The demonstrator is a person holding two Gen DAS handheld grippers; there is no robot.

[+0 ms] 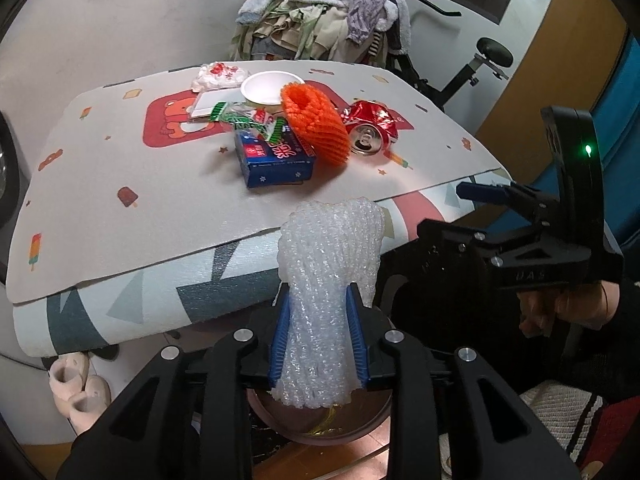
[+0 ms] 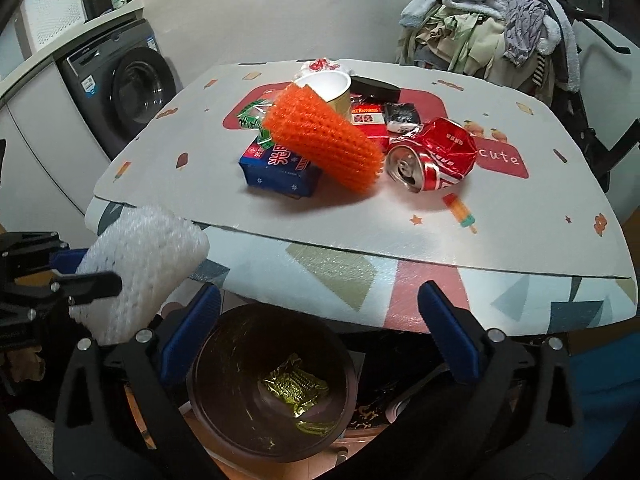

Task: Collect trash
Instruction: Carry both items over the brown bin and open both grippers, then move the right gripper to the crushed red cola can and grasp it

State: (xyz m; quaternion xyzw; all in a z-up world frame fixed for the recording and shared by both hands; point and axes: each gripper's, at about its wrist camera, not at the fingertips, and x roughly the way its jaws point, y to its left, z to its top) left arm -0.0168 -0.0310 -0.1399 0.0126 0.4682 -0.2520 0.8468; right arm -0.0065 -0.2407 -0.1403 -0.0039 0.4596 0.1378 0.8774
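Note:
My left gripper (image 1: 320, 308) is shut on a white foam net sleeve (image 1: 330, 272), held off the near edge of the table above a dark round bin (image 2: 272, 380); the sleeve also shows in the right wrist view (image 2: 144, 268). The bin holds a yellow-green wrapper (image 2: 296, 390). My right gripper (image 2: 320, 316) is open and empty, above the bin. On the table lie an orange foam net (image 2: 320, 140), a crushed red can (image 2: 432, 156), a blue box (image 2: 280, 168), a green wrapper (image 2: 252, 118) and a white paper bowl (image 2: 328, 84).
The table (image 2: 440, 216) has a patterned mat. A red box (image 2: 366, 118), a black packet (image 2: 402, 116) and a black flat item (image 2: 376, 86) lie behind the can. A washing machine (image 2: 124, 92) stands left, a clothes pile (image 2: 496, 28) behind. Slippers (image 1: 80, 388) lie on the floor.

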